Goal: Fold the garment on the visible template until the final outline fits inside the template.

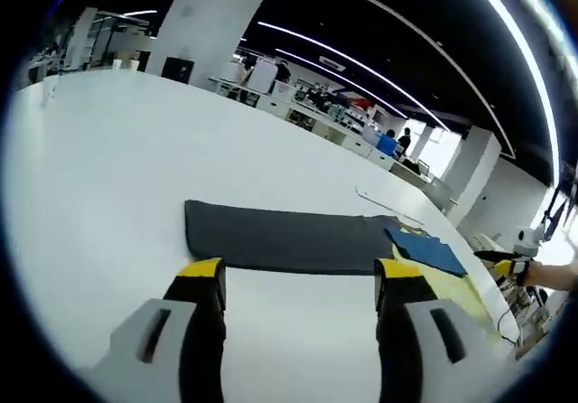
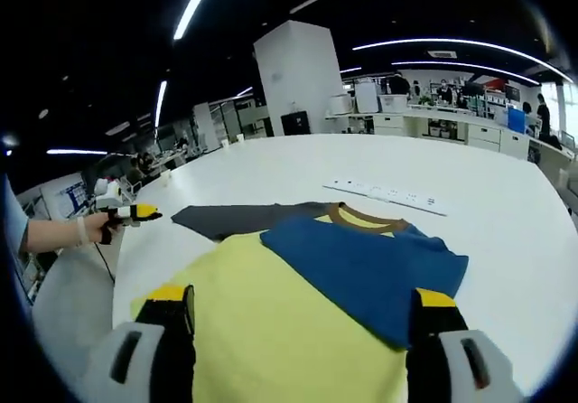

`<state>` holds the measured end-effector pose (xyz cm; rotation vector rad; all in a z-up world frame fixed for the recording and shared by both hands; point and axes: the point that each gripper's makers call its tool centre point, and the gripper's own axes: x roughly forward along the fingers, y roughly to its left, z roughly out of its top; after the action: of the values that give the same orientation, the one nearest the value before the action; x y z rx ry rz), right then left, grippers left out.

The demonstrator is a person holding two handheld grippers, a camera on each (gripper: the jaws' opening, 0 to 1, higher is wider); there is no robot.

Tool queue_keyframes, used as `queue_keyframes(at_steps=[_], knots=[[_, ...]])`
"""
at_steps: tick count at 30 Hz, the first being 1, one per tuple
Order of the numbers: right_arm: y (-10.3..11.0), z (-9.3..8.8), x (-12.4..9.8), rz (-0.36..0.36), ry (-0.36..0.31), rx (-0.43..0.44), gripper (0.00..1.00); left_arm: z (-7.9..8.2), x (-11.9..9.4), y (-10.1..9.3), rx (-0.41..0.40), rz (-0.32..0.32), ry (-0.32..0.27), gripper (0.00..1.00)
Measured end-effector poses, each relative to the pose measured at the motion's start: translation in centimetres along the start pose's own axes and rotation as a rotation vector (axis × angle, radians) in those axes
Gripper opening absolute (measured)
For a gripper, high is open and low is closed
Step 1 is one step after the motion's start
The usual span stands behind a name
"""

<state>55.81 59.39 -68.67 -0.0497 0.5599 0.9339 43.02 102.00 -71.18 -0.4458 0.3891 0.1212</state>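
Note:
A dark grey rectangular template [image 1: 289, 238] lies flat on the white table, just beyond my left gripper [image 1: 302, 281], which is open with nothing between its jaws. The yellow and blue garment [image 1: 432, 257] lies at the template's right end, overlapping it slightly. In the right gripper view the garment [image 2: 361, 267] spreads right in front of me, blue part over yellow, brown neckline at the far side. My right gripper [image 2: 302, 311] hangs open over its near edge, holding nothing. The template [image 2: 233, 218] pokes out behind the garment. A hand holds the left gripper [image 2: 134, 213] at the far left.
A white power strip [image 2: 386, 195] lies on the table beyond the garment. The table's edge [image 2: 108, 276] curves round at the left. Desks, a white pillar [image 2: 298, 78] and people stand far behind.

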Motion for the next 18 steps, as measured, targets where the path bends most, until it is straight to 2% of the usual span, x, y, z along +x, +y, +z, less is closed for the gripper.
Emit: queue_keyframes(at_steps=[4, 7, 10, 13, 14, 16, 18], knots=[[-0.3, 0.2, 0.1, -0.003, -0.016, 0.045, 1.00, -0.5, 0.6, 2.2, -0.028, 0.052, 0.020, 0.58], [-0.2, 0.1, 0.2, 0.002, -0.011, 0.044, 1.00, -0.4, 0.5, 1.7, -0.036, 0.041, 0.017, 0.55], [0.1, 0.0, 0.2, 0.011, -0.003, 0.026, 1.00, -0.5, 0.5, 2.4, -0.022, 0.065, 0.021, 0.54], [0.5, 0.0, -0.2, 0.020, 0.001, 0.015, 0.99, -0.2, 0.9, 3.1, -0.109, 0.068, -0.012, 0.48], [0.6, -0.1, -0.3, 0.022, -0.001, 0.018, 0.99, -0.2, 1.0, 3.4, -0.123, 0.075, -0.020, 0.45], [0.9, -0.4, -0.8, 0.031, -0.001, 0.031, 0.98, -0.4, 1.2, 4.3, -0.199, 0.103, -0.033, 0.42], [1.3, -0.8, -1.4, 0.032, 0.002, 0.030, 0.98, -0.4, 1.3, 4.8, -0.198, 0.112, -0.047, 0.42]])
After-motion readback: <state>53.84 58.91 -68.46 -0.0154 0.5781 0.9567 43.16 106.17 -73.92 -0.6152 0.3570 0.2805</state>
